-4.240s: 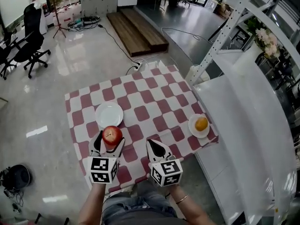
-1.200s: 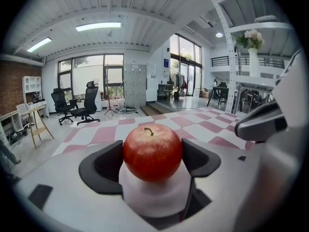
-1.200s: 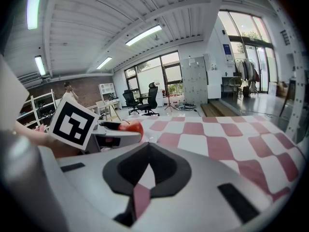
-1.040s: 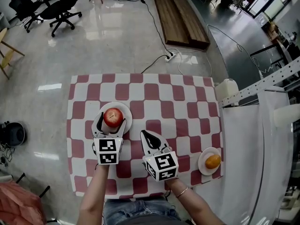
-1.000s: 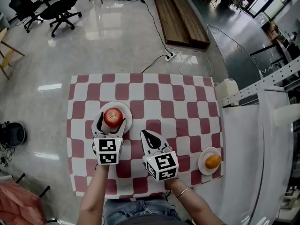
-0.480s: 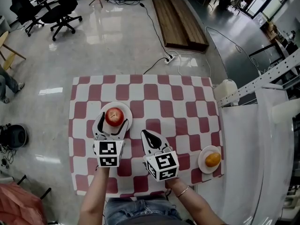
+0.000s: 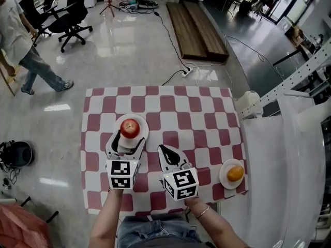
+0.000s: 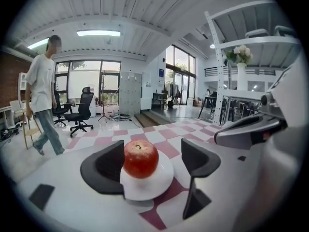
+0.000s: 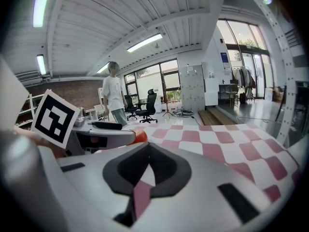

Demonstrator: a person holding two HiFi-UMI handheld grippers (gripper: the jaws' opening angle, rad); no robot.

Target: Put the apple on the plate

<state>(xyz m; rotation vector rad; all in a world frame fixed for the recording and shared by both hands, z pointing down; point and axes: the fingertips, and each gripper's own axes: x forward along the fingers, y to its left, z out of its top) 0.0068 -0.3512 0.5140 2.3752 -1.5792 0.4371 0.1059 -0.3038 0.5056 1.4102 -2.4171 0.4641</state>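
We hold the left gripper [image 7: 129,139] with its jaws spread wide either side of the apple [image 7: 130,127], which sits on the white plate [image 7: 144,132] toward the desk's [image 7: 186,119] left edge. Our right gripper [image 7: 162,149] has its jaws pressed together, gripping nothing.

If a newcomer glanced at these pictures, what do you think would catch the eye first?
The red apple stands out, sitting on a white plate on the left part of the red-and-white checkered table. The left gripper is open just behind it, with one jaw at each side of the plate's near edge. The right gripper is shut and empty, and an orange lies on a second plate near the table's right edge.
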